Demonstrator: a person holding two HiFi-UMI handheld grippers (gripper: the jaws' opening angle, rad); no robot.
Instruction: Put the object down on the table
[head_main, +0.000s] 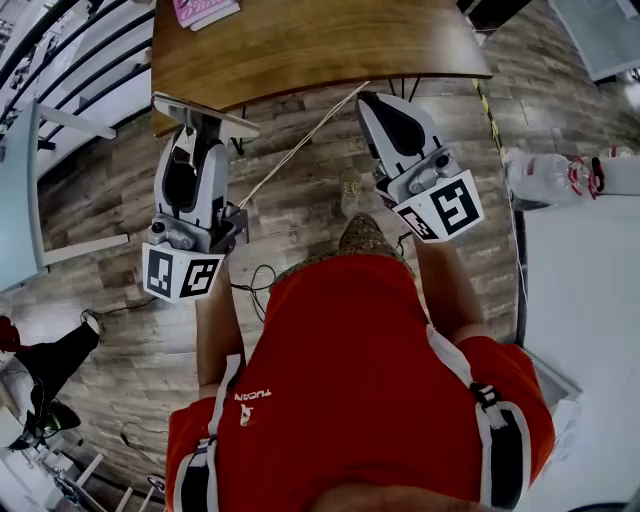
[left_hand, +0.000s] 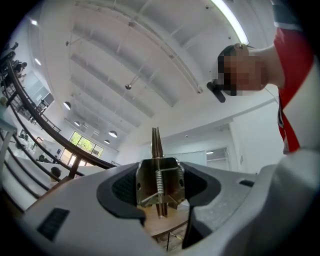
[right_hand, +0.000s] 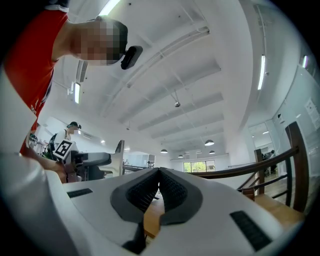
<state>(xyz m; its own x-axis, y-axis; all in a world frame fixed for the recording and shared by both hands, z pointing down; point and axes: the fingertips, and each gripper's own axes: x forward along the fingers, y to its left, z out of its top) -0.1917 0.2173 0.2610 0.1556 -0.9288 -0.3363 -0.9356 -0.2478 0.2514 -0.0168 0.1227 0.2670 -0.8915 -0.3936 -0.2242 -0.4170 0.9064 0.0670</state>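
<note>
left claw (left_hand: 159, 172) clamps spring clip (left_hand: 159, 189), spring visible only in left gripper view | right claw (right_hand: 159, 174) closed

The red shirt (head_main: 350, 360) bears small white lettering that seems to read "TUCAN"; nothing else is legible.

Two grippers share the frame, the left gripper (left_hand: 159, 172) and the right gripper (right_hand: 159, 175), each bearing one marker cube (head_main: 180, 272). One spring clip (left_hand: 149, 181) is counted (two slim prongs, a single coiled spring). There is one wooden table (head_main: 320, 45), with one pink item (head_main: 205, 10) on it. One person in a red shirt (head_main: 350, 370) is seen from above, and a second person (right_hand: 73, 127) shows far off in the right gripper view. At least one clear bottle (head_main: 540, 175) is visible.
</note>
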